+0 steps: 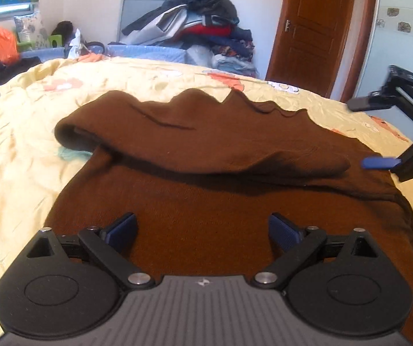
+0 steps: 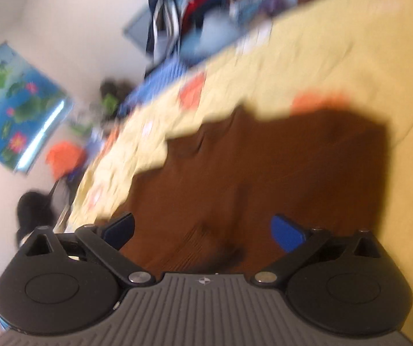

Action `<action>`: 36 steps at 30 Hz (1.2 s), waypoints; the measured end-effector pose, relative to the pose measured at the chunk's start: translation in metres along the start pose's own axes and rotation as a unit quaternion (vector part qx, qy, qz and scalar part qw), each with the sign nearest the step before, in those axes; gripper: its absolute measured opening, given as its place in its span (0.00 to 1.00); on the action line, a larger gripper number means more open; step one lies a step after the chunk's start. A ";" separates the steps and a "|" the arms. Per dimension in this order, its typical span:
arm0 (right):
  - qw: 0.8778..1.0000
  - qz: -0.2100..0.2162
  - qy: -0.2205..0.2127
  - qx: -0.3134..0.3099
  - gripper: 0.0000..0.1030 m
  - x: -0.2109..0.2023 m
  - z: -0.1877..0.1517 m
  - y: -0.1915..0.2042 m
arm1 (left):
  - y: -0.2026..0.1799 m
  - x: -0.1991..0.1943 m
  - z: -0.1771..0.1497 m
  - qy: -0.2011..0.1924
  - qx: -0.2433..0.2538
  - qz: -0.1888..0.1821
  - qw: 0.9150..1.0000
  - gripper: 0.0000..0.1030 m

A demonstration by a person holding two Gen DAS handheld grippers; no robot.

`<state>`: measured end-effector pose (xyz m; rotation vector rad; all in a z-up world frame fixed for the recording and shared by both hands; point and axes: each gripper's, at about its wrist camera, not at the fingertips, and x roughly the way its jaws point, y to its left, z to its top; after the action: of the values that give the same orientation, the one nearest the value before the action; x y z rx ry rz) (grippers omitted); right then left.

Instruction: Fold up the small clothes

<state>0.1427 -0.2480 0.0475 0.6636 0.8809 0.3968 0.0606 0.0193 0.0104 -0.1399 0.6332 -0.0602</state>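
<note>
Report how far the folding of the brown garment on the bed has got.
Done: one fold, a band of the brown garment laid back across its own middle on the yellow bedspread. In hand: nothing; the left gripper and right gripper are both open above the cloth, gripping none of it. Left: the remaining folds, since the garment is spread wide.

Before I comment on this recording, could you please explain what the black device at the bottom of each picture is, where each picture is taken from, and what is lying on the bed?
Each black device is a hand-held two-finger gripper with a camera looking along its blue-padded fingers. One picture comes from the left gripper, the blurred, tilted one from the right gripper, which also shows at the left view's right edge. A person holds one in each hand. Both are open and hold nothing. On the yellow flowered bedspread lies a brown garment, partly folded over itself. Behind is a heap of clothes and a wooden door.
</note>
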 end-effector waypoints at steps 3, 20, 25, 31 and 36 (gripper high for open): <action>0.998 -0.005 0.058 0.034 0.92 0.022 -0.001 0.000 | 0.000 0.000 0.000 0.001 0.006 0.000 1.000 0.98; 0.952 -0.203 0.076 -0.214 0.98 0.090 -0.032 0.092 | 0.005 -0.001 -0.002 -0.003 -0.011 -0.014 1.000 0.99; 0.914 -0.243 0.072 -0.315 1.00 0.079 -0.052 0.097 | 0.006 -0.003 -0.004 -0.004 -0.014 -0.016 1.000 0.99; 0.931 -0.254 0.025 -0.262 0.99 0.002 -0.039 0.060 | 0.010 -0.003 -0.003 -0.008 -0.028 -0.026 0.999 0.99; 0.996 -0.074 0.040 -0.035 0.91 -0.018 -0.011 0.013 | 0.010 -0.004 -0.003 -0.007 -0.028 -0.027 0.999 1.00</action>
<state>0.1227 -0.2446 0.0617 0.5162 0.9817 0.3211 0.0562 0.0293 0.0086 -0.2118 0.6166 -0.0929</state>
